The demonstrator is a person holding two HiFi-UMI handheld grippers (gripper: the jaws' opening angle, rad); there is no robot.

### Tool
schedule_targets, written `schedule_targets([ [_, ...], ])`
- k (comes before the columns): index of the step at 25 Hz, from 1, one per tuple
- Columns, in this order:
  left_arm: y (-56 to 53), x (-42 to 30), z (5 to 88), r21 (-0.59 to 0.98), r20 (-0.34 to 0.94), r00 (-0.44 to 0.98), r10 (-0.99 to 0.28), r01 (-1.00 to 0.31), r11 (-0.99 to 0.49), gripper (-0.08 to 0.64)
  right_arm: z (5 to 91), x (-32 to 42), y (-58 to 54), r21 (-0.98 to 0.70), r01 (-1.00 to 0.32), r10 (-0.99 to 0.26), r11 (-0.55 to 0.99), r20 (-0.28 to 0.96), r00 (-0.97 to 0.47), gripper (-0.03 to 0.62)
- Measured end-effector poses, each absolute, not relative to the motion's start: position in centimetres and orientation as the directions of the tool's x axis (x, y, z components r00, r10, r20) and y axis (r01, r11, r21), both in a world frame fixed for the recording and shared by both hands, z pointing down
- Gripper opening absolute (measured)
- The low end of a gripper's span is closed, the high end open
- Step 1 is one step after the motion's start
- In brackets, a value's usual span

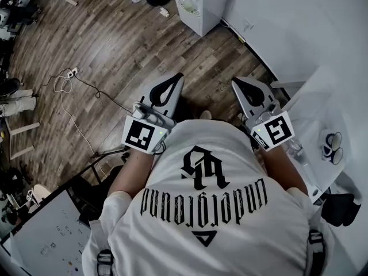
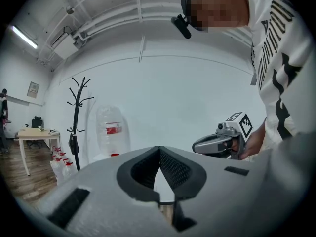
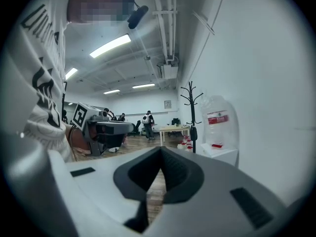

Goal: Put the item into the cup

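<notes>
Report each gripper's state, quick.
Left gripper: closed, holding nothing.
Right gripper: closed, holding nothing.

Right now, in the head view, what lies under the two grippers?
Under the left gripper and the right gripper, both shut on nothing, lies wooden floor. The person's white shirt hides the floor nearer the body.
</notes>
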State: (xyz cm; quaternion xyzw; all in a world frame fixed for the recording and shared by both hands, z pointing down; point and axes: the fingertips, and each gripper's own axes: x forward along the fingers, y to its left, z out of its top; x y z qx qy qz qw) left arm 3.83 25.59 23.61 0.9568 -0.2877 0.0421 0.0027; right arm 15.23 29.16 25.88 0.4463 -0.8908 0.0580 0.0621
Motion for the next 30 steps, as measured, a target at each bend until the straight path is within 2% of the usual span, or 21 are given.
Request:
schedule_targets([
  [9, 28.4, 3.3, 22.7, -0.011, 0.077, 0.817, -0.571, -0.572, -0.82, 0.008, 25.3, 15.1, 31.9, -0.01, -0.788, -0.782, 0.615, 0.114, -0.612, 0.006],
  [15, 28.3, 3.2, 22.1, -0.032, 0.028, 0.821, -0.57, -0.569, -0.822, 0.008, 25.0, 14.9, 32.2, -0.006, -0.789, -0.784, 0.614, 0.11, -0.611, 0.005],
  [30, 26.9, 2.0, 22.7, -0.032, 0.045, 0.821, -0.57, -0.569, -0.822, 0.008, 25.0, 13.8, 30.5, -0.007, -0.789, -0.783, 0.615, 0.111, -0.612, 0.005],
])
